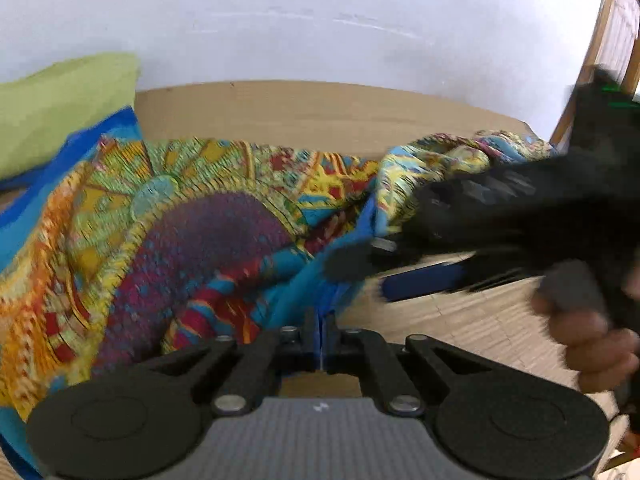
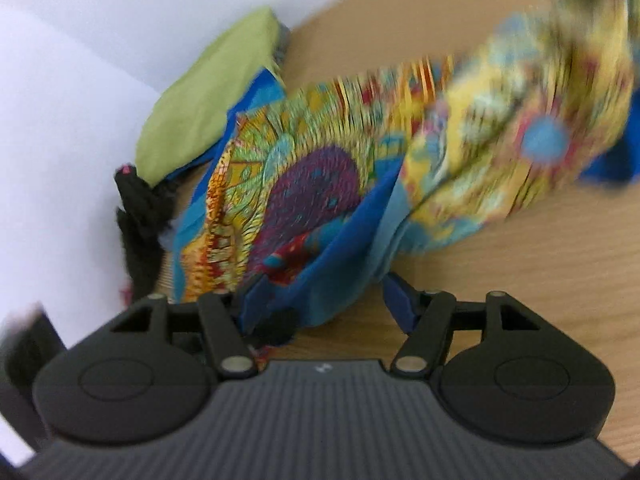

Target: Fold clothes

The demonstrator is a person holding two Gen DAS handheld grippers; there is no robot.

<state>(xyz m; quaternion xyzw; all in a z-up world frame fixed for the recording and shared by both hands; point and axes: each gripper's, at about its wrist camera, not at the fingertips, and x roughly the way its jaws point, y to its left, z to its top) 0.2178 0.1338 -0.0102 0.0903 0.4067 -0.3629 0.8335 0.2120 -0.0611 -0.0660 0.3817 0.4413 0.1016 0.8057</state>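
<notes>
Your left gripper [image 1: 320, 330] has its two fingers drawn together until almost no gap remains, and a thin blue edge of the patterned garment [image 1: 208, 216] is pinched between them. That garment, a bright print of purple, orange, yellow and turquoise with a blue border, lies spread and rumpled across the wooden table [image 1: 320, 108], reaching from the left side of the left wrist view to a bunched heap at the right. Your right gripper [image 2: 324, 300] stands with its fingers wide apart; one blue pad [image 2: 400, 300] shows at the right and the other at the left, and a blue fold of the garment [image 2: 320, 184] sits in the gap between them. I cannot tell from the right wrist view whether either pad touches the cloth, but nothing is clamped. In the left wrist view the same right gripper [image 1: 372, 276] enters from the right, low over the table just beside the bunched part of the fabric, with your right hand [image 1: 600, 344] around its handle; this area is motion-blurred. A green cloth [image 1: 64, 108] lies at the far left against the white wall [image 1: 320, 20], with the garment's blue border overlapping its lower edge. In the right wrist view a dark, fuzzy item [image 2: 140, 220] sits near the wall beside the green cloth [image 2: 208, 100]; its nature is unclear. The right portion of the garment is heavily blurred in that view.
</notes>
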